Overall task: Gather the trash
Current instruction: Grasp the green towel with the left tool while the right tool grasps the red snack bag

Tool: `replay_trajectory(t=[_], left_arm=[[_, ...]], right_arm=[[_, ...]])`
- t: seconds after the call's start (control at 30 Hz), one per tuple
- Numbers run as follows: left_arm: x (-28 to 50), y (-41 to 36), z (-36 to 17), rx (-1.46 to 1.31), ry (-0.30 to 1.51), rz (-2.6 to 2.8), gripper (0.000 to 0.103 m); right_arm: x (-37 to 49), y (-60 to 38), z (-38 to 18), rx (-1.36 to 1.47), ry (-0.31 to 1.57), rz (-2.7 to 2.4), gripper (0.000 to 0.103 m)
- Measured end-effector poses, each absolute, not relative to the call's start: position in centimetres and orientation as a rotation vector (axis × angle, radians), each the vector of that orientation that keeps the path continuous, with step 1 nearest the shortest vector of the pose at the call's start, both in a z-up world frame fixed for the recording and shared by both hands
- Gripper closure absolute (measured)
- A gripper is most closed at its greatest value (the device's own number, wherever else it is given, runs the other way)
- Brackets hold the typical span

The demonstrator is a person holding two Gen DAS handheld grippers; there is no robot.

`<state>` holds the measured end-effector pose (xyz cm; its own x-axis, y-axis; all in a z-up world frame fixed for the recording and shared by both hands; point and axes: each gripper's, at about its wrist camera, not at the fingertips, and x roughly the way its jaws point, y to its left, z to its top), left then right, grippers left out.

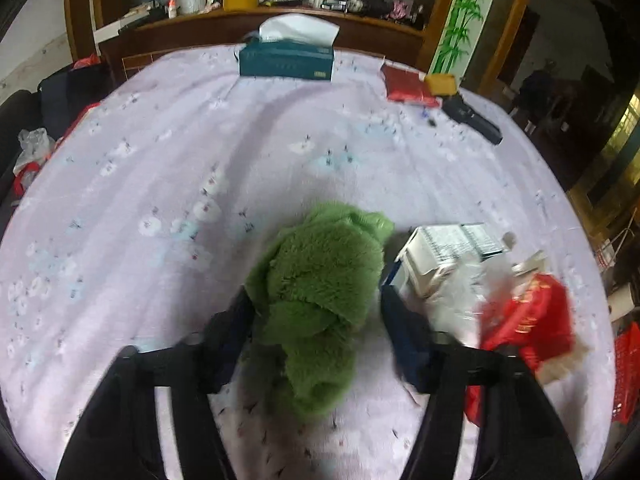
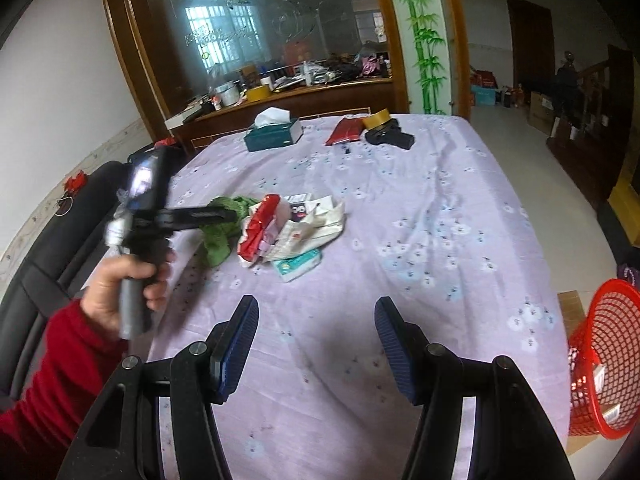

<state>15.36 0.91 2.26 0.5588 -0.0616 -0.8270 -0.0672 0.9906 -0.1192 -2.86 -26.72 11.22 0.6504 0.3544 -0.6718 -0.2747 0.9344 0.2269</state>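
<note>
Item: one green fleece cloth (image 1: 320, 300), crumpled, lying on the counter (image 1: 160, 160) between my left fingers (image 1: 248, 320), which stand apart on either side of it and do not yet press it. I judge it soft, light and compressible, best pinched at its bunched middle. At its 3 o'clock, just beside it: one trash heap (image 2: 288, 232), comprising one white carton (image 1: 440, 252), one red wrapper (image 1: 532, 320), clear plastic film and one teal-printed packet (image 2: 298, 264); all likely light and crinkly, the film slippery. My right fingers (image 2: 244, 340) are apart and empty, hovering over bare cloth. One red mesh basket (image 2: 604, 360) waits off the counter's edge at 3 o'clock. At 12 o'clock: one tissue box (image 1: 286, 62), one tape roll (image 2: 376, 118).
</note>
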Motion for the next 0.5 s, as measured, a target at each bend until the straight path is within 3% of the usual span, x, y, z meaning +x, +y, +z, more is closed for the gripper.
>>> replay_trajectory(t=[0.13,0.3,0.5], left_arm=[[14.5,1.5,2.1,-0.159,0.956,-0.004,0.066],[11.5,2.7,4.4,-0.200,0.891,-0.024,0.066],[7.3,3.3,6.7,-0.197,0.826,-0.020,0.066]], right_arm=[[-1.0,-24.8,11.2,0.107,0.804,0.396,0.038],[2.6,-21.9,11.0,0.120,0.819,0.456,0.039],[8.7,-17.9,9.7,0.051,0.853,0.424,0.057]])
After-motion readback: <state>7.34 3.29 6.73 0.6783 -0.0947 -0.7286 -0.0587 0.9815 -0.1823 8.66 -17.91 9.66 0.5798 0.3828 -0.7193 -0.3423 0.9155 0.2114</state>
